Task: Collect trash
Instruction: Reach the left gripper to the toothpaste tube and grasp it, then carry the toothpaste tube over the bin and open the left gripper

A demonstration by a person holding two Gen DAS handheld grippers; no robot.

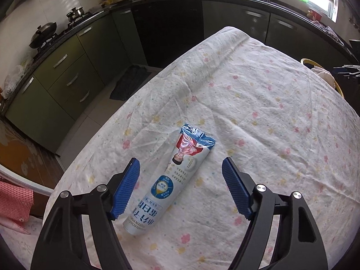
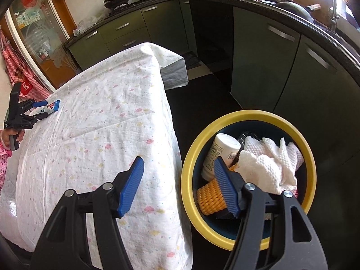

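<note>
Left gripper (image 1: 180,187): jaws spread, nothing pinched — the blue pads (image 1: 126,189) stand either side of the tube with cloth showing between pad and tube.
Tube (image 1: 173,177): lies flat on the flowered tablecloth (image 1: 258,112), its round end nearest the camera, its crimped flat end away toward 1 o'clock.
Long axis: runs from about 7 o'clock to 1 o'clock, so it sits slightly skewed to the line the jaws close along; it lies closer to the pad at 9 o'clock than to the one at 3 o'clock.
Right gripper (image 2: 178,184): jaws apart and empty, hanging over the table edge beside the bin.
Bin (image 2: 191,157): yellow-rimmed, on the floor just off the table, already holding a white bottle (image 2: 221,150), crumpled paper (image 2: 267,164) and a yellow ribbed thing (image 2: 210,195).
Nearer hand: the left by far — in the right wrist view the tube (image 2: 50,108) is well apart, out at 10 o'clock.
Likely next: close on the tube across its width.
</note>
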